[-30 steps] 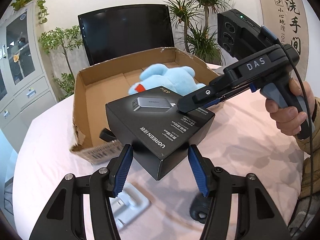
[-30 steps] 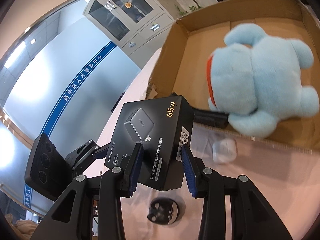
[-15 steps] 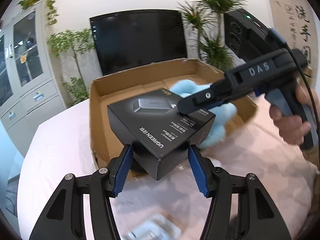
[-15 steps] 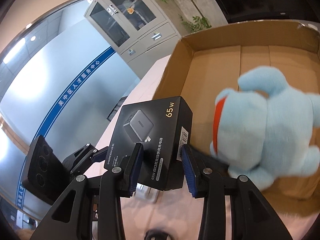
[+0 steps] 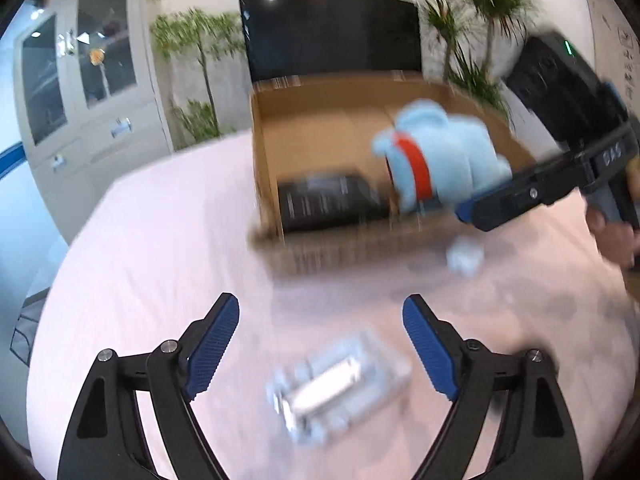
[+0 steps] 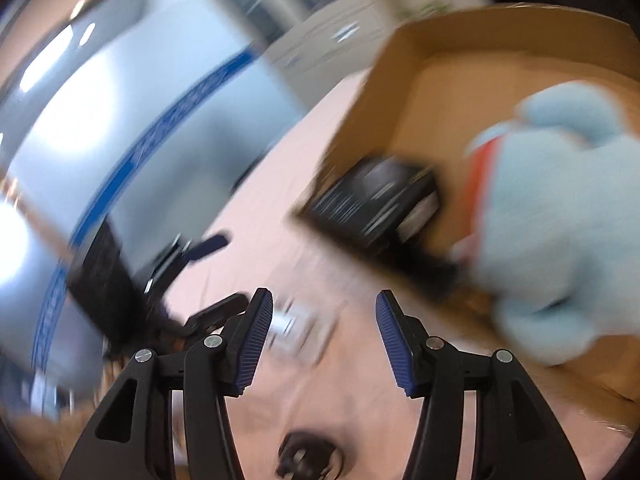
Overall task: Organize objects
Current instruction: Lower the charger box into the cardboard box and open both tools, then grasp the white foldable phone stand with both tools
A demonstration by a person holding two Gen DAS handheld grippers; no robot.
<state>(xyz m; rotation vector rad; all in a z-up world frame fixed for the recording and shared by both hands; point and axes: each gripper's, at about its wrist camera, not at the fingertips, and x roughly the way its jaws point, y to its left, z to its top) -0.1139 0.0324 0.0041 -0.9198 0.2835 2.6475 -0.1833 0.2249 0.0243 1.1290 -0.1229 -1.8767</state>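
The black charger box (image 5: 328, 202) (image 6: 384, 204) lies inside the cardboard box (image 5: 320, 136) (image 6: 404, 80), at its near left corner, beside the light blue plush toy (image 5: 436, 152) (image 6: 552, 216). My left gripper (image 5: 320, 328) hangs over the pink tablecloth short of the carton; its jaws are opening and nothing is between them. My right gripper (image 6: 324, 328) is also opening with nothing between its jaws; in the left wrist view it (image 5: 480, 206) reaches in from the right by the plush. Both views are blurred.
A clear plastic packet (image 5: 340, 380) lies on the cloth under my left gripper. A small white case (image 5: 464, 258) (image 6: 292, 326) sits by the carton's near wall, and a small black object (image 6: 310, 458) lies near my right gripper. A hand (image 5: 616, 236) holds the right gripper's grip.
Both grippers let go of the black charger box, which now lies in the carton. Both have opened and pulled back toward the near side of the table.
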